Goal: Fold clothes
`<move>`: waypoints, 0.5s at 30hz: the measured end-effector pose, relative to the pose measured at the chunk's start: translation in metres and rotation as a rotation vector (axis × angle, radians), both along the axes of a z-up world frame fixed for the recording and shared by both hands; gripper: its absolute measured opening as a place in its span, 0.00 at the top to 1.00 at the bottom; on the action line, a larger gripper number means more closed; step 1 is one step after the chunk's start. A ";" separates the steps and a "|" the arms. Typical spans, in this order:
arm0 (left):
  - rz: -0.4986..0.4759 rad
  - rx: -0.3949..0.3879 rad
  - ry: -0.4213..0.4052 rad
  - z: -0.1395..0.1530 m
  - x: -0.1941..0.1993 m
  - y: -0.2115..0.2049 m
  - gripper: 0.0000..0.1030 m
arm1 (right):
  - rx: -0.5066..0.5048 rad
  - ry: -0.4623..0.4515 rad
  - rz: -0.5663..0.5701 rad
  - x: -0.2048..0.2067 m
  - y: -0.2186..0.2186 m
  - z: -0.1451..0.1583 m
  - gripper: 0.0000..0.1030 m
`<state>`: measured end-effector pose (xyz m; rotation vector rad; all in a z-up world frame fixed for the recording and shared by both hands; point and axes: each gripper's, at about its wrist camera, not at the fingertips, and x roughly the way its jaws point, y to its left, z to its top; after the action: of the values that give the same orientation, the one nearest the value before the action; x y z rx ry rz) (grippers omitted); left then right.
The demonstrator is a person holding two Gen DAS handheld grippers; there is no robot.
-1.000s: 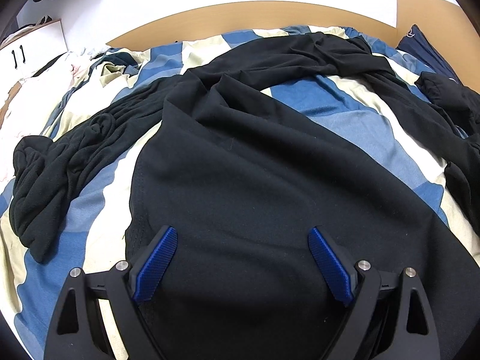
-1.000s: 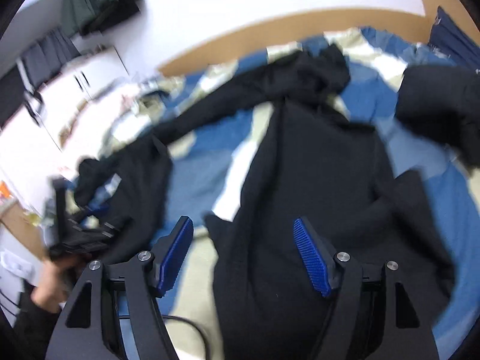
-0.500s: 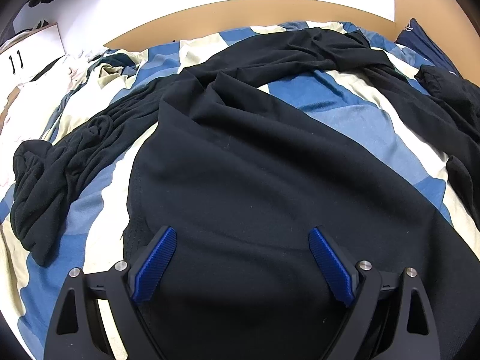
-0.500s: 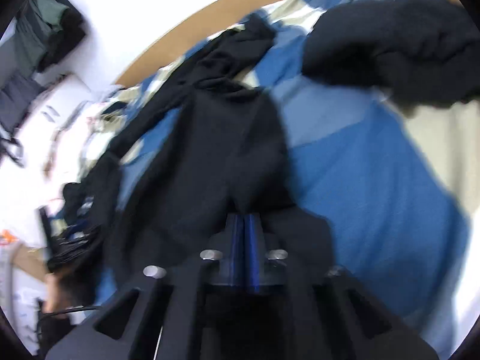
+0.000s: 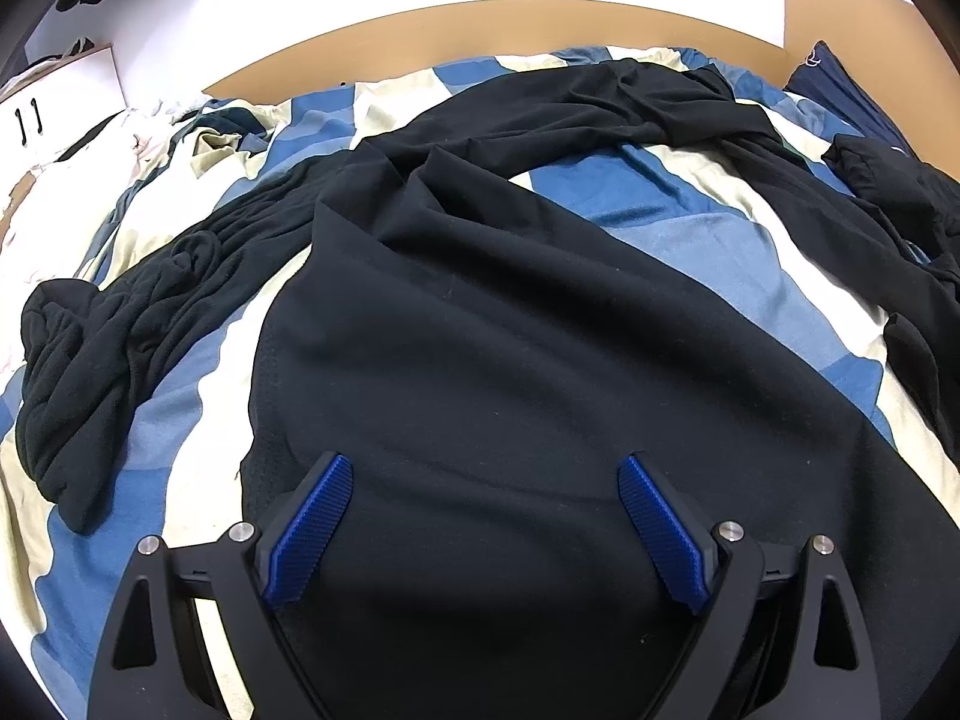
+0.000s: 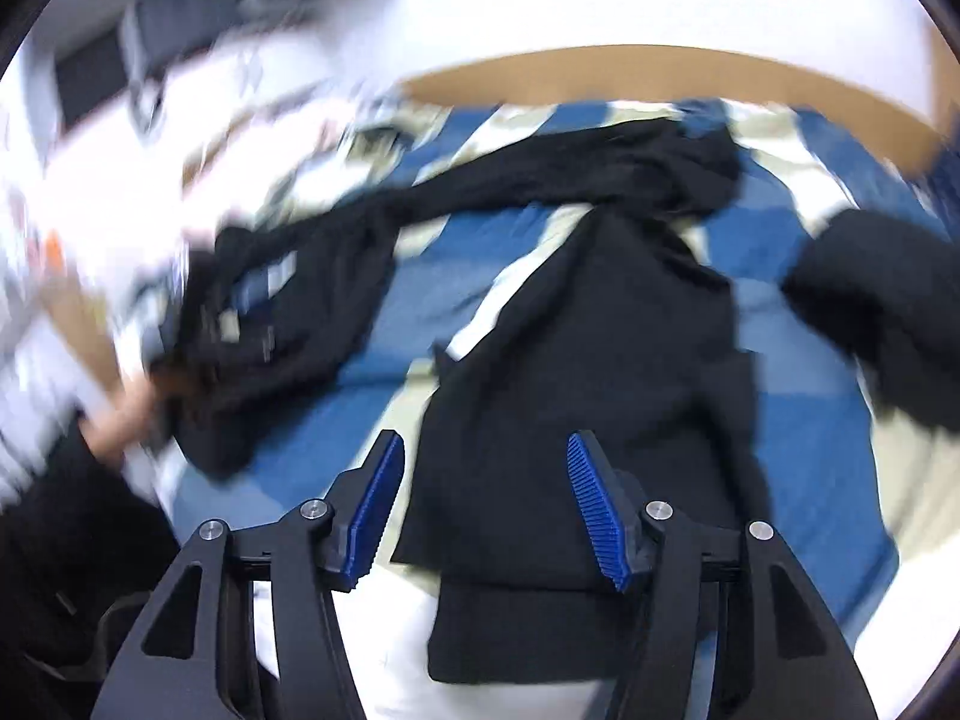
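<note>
Left gripper [image 5: 483, 525] jaws stand spread, nothing pinched, above the black garment [image 5: 510, 360]. Right gripper [image 6: 486, 510] jaws are opening, pads clear of the cloth lying beneath them. The garment sprawls across the blue-and-cream checked bedspread [image 5: 690, 222], sleeves trailing. Judged light, limp and crease-prone; best pinched at a hem edge or corner.

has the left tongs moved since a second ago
No. The left tongs hang open over the black garment, and the wooden headboard sits in about the same place in their view.
</note>
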<state>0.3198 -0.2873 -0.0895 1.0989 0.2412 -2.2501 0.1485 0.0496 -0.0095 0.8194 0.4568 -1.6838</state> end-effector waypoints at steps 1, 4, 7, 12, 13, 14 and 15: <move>-0.001 0.002 0.001 0.000 0.000 0.000 0.11 | 0.047 0.023 0.015 0.004 -0.007 -0.008 0.43; -0.006 0.007 0.003 0.000 0.000 -0.001 0.11 | 0.082 0.017 -0.065 -0.012 -0.005 -0.015 0.43; -0.009 0.005 0.002 0.000 0.000 0.000 0.11 | -0.011 -0.122 -0.309 -0.059 0.036 -0.009 0.34; -0.012 -0.028 0.005 0.005 0.000 0.006 0.11 | -0.033 -0.153 -0.533 -0.099 0.078 -0.015 0.33; -0.033 -0.052 0.010 0.009 -0.001 0.012 0.11 | -0.034 -0.186 -0.518 -0.101 0.076 -0.020 0.33; -0.060 -0.075 0.019 0.013 -0.002 0.019 0.11 | -0.031 -0.213 -0.504 -0.102 0.073 -0.024 0.33; -0.119 -0.092 0.049 0.022 -0.003 0.033 0.11 | -0.014 -0.217 -0.496 -0.103 0.068 -0.028 0.33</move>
<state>0.3168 -0.2546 -0.0678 1.0356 0.0934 -2.3706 0.0453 0.1176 -0.0380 1.1578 0.0908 -2.0133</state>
